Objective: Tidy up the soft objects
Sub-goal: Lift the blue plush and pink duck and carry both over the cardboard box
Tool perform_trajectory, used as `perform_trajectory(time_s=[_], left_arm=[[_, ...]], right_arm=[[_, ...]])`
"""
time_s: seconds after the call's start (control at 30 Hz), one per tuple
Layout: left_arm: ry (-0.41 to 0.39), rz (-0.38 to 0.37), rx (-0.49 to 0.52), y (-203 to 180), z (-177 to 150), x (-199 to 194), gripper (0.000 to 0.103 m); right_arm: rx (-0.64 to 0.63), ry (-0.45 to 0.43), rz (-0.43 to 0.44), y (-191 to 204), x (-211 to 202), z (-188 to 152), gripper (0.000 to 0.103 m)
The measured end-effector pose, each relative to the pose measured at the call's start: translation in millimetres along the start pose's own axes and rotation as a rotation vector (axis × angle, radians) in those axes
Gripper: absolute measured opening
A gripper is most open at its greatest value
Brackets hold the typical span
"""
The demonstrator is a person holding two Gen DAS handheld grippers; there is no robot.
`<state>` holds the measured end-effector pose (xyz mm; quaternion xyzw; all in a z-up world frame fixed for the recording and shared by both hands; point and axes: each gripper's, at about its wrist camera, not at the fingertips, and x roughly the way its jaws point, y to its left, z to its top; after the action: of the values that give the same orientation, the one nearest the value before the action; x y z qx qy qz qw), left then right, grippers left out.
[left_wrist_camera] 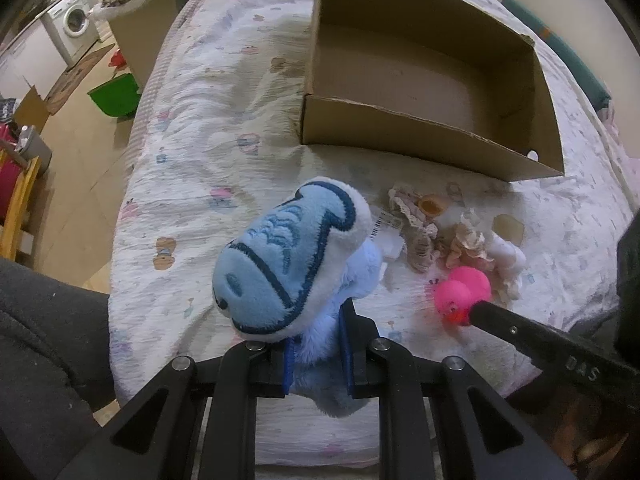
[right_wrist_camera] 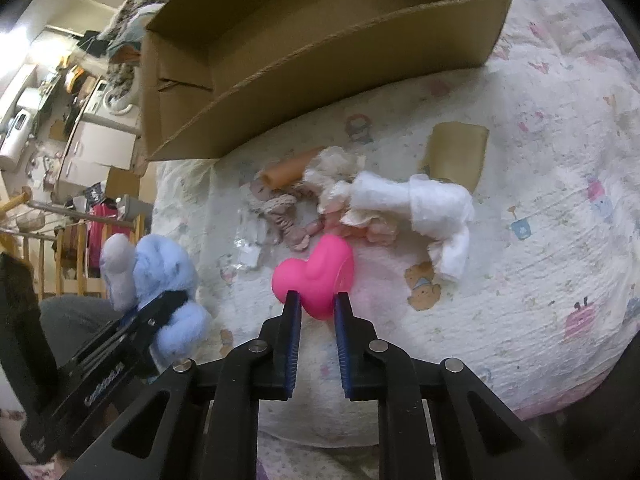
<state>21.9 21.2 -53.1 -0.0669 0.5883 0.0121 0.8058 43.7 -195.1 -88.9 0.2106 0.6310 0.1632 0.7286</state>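
Note:
My left gripper [left_wrist_camera: 318, 340] is shut on a light blue plush toy [left_wrist_camera: 288, 256], held above the bedspread; the plush also shows in the right wrist view [right_wrist_camera: 160, 276]. My right gripper [right_wrist_camera: 316, 300] is shut on a pink rubber duck [right_wrist_camera: 316, 276], which also shows in the left wrist view [left_wrist_camera: 462, 290]. An open, empty cardboard box [left_wrist_camera: 424, 144] lies beyond both on the bed. A pile of lace fabric and white cloth [right_wrist_camera: 400, 200] lies just past the duck.
A tan sponge-like pad [right_wrist_camera: 456, 152] lies right of the pile. The patterned bedspread [left_wrist_camera: 200, 152] covers the bed. Left of the bed are floor, a green bin [left_wrist_camera: 114, 94], a washing machine [left_wrist_camera: 74, 20] and wooden furniture [left_wrist_camera: 16, 200].

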Motion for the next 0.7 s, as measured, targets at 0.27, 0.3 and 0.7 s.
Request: perform_trajectory(time_s=[0.27,0.3,0.7], left_arm=[[-0.013,-0.007,-0.009,3,0,-3,0.017],[-0.011,-0.008,-0.009,2,0,-3,0.017],[0.005,-0.022,-0.009,-1,3,0,0.017]], right_arm=[[0.003,-0.030,0.014,-10,-17,-9,0.002],[0.020,-0.025,0.019,-15,-16,-9,0.002],[0.081,-0.034,-0.019,-12,-3,16,0.058]])
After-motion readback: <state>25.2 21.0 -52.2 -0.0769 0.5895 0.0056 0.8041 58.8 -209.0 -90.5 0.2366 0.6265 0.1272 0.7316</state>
